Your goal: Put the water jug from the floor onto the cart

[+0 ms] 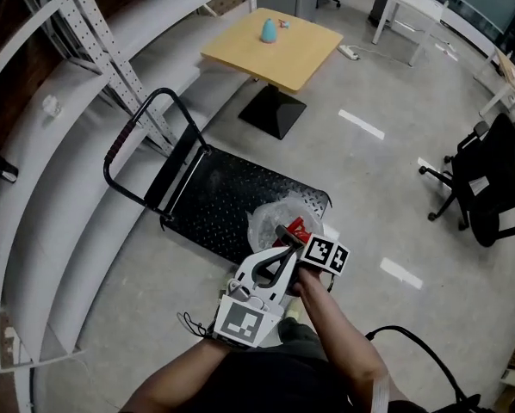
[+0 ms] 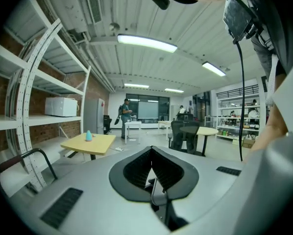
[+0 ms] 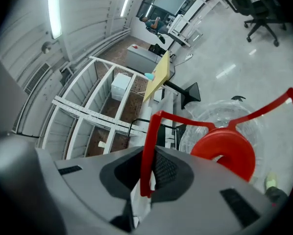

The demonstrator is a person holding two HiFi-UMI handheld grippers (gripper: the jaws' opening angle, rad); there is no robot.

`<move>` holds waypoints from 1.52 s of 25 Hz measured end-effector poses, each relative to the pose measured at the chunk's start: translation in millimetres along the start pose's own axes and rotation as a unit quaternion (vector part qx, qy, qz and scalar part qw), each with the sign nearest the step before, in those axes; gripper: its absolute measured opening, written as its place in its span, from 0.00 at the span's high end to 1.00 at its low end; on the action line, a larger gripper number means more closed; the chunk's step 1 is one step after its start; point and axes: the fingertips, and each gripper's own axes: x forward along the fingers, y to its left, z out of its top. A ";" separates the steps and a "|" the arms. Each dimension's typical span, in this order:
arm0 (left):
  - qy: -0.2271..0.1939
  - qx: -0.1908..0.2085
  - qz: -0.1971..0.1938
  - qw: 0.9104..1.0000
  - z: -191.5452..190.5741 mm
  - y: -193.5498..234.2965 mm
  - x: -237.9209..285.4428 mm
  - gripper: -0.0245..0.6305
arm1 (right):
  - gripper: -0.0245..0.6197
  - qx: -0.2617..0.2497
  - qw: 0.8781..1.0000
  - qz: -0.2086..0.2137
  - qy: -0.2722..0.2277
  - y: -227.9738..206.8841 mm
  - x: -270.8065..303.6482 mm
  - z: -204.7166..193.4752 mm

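The water jug (image 1: 273,219) is clear plastic with a red cap (image 3: 226,153) and a thin red handle (image 3: 148,146). It hangs over the near right corner of the black cart deck (image 1: 227,194); whether it touches the deck I cannot tell. My right gripper (image 1: 294,237) is shut on the red handle, which runs between its pads in the right gripper view. My left gripper (image 1: 277,255) sits just beside it on the near left, shut, with nothing between its pads (image 2: 151,166). The cart's push handle (image 1: 124,141) stands at the far left end.
Curved white shelving (image 1: 77,67) runs along the left, close to the cart. A yellow table (image 1: 279,50) with a teal object (image 1: 268,30) stands beyond the cart. A black office chair (image 1: 490,179) is at the right and a white table (image 1: 412,7) farther back. A person (image 2: 125,112) stands far off.
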 end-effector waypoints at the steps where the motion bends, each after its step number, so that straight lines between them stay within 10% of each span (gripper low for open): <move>1: 0.000 0.001 -0.012 1.000 -7.1 16.7 5.2 0.96 | 0.92 0.004 1.000 -0.005 -0.007 -5.0 18.6 4.4; 18: 0.019 -0.020 -0.086 0.996 -174.8 153.4 64.2 0.96 | 0.92 0.053 0.995 -0.018 -0.085 -104.0 221.5 38.1; 29: 0.016 -0.036 -0.058 0.998 -184.1 193.6 60.7 0.96 | 0.92 0.057 0.998 -0.023 -0.015 -87.5 301.6 48.9; 38: 0.018 -0.052 -0.042 0.998 -160.6 209.9 38.7 0.96 | 0.81 0.025 0.993 -0.114 0.005 -86.7 304.4 50.3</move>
